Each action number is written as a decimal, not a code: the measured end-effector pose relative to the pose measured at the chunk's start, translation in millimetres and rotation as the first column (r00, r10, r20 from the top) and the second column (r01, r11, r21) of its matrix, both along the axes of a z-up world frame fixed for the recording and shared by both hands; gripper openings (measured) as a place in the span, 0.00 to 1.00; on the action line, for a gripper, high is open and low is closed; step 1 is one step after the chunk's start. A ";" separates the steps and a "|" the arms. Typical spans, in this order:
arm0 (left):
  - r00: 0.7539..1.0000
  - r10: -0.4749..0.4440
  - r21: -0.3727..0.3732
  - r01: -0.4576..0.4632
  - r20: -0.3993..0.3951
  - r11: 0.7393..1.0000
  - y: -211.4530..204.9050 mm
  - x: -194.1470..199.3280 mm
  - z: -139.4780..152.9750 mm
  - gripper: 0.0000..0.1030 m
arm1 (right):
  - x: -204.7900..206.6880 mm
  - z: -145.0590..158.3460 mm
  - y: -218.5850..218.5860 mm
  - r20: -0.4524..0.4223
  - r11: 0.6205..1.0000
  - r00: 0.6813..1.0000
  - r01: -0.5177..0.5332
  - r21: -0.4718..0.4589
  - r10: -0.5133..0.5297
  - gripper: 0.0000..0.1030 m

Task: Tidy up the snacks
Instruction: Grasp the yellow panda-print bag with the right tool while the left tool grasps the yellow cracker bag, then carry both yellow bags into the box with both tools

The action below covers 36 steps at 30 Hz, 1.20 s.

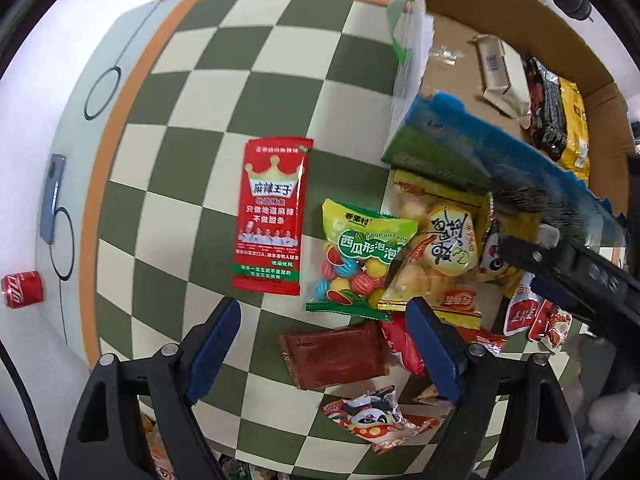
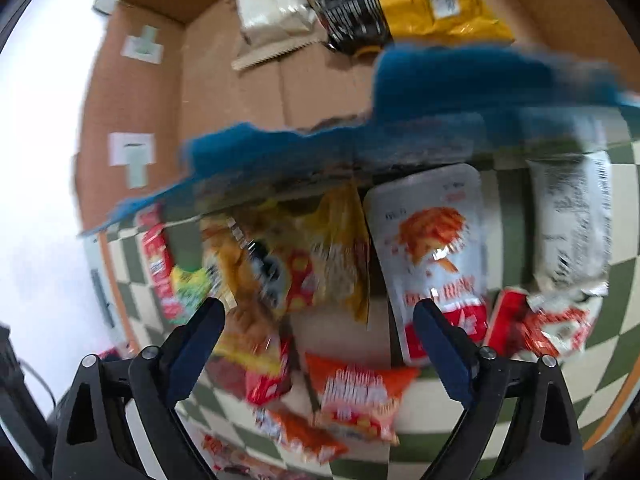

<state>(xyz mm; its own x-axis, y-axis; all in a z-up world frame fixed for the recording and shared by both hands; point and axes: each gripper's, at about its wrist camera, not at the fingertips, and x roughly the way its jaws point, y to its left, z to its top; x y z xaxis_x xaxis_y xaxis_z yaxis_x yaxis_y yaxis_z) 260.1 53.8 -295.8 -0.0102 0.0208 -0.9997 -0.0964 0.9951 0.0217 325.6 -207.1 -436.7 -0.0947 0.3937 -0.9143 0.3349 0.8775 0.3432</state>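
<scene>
Left claw [image 1: 322,344] is held spread over the brown packet [image 1: 334,354] — nothing pinched. Right claw [image 2: 318,344] is spread too, above snack packets scattered on the checkered tabletop [image 1: 240,92] — cardboard box [image 2: 224,80] beyond.

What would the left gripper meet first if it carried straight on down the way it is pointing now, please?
Probably the flat dark-red packet on the checkered cloth: it lies between the open left gripper fingers, though depth is hard to judge.

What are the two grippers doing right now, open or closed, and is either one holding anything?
Left gripper: open, holding nothing, above the snack packets.
Right gripper: open, holding nothing, above the snack pile.
</scene>
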 end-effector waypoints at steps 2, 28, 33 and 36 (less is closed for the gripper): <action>1.000 -0.002 -0.006 0.002 -0.002 1.000 -1.6 1.5 -4.6 0.82 | 3.3 -12.4 4.9 -0.001 1.000 1.000 0.013 -0.015 -0.013 0.93; 0.957 -0.277 -0.016 0.276 -0.082 0.961 -109.5 18.0 -47.9 0.26 | -68.6 -10.7 -33.8 -0.069 0.996 0.997 -0.025 -0.086 0.019 0.55; 0.966 -0.247 -0.040 0.245 -0.069 0.969 -102.7 -22.2 -37.1 0.25 | -81.0 2.4 -50.0 -0.060 0.998 0.998 -0.021 -0.064 0.017 0.55; 0.976 -0.203 -0.095 0.195 -0.082 0.976 -95.4 -44.5 -32.3 0.24 | -87.8 9.1 -57.6 -0.057 0.999 0.998 -0.013 -0.048 0.010 0.54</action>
